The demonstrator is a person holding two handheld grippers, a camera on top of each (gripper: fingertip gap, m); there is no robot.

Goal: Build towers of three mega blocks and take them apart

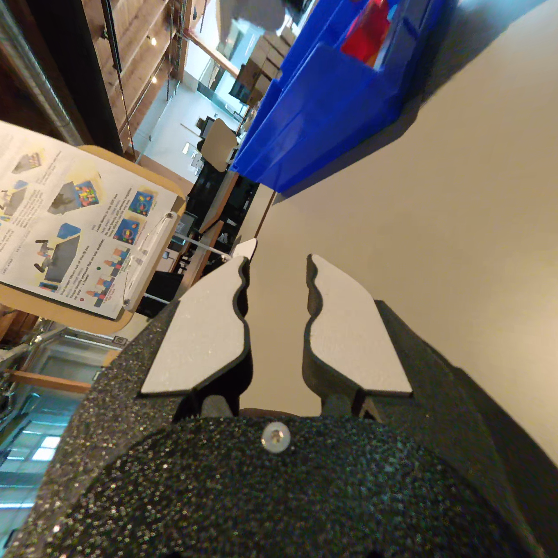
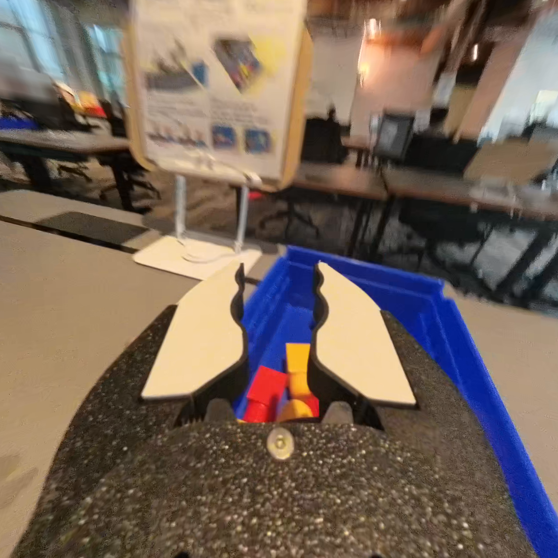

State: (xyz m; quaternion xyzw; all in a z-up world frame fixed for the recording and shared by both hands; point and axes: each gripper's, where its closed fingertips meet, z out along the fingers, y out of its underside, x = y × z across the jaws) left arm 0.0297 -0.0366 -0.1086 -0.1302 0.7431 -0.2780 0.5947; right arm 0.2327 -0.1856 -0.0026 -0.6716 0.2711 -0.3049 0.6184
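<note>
My left tongs [image 1: 277, 265] are parted and hold nothing; between their pale fingers [image 1: 202, 332] I see only bare beige tabletop [image 1: 437, 241]. This view is rolled on its side. Beyond the tips, a blue bin [image 1: 317, 120] sits on the tabletop, with something red [image 1: 367, 39] showing in it, too blurred to name. Off to the other side, a printed sheet [image 1: 75, 226] rests on a tan board.

My right tongs [image 2: 277, 271] are also parted and empty, hovering over the open bin [image 2: 437, 326]. Down between the fingers, inside the bin, lie loose blocks: a red block [image 2: 265, 388] beside a yellow block [image 2: 297, 357], touching. Past the bin stands the sheet [image 2: 211, 90] on a white stand [image 2: 196, 256], on the tabletop [image 2: 75, 302]. The right view is motion-blurred.
</note>
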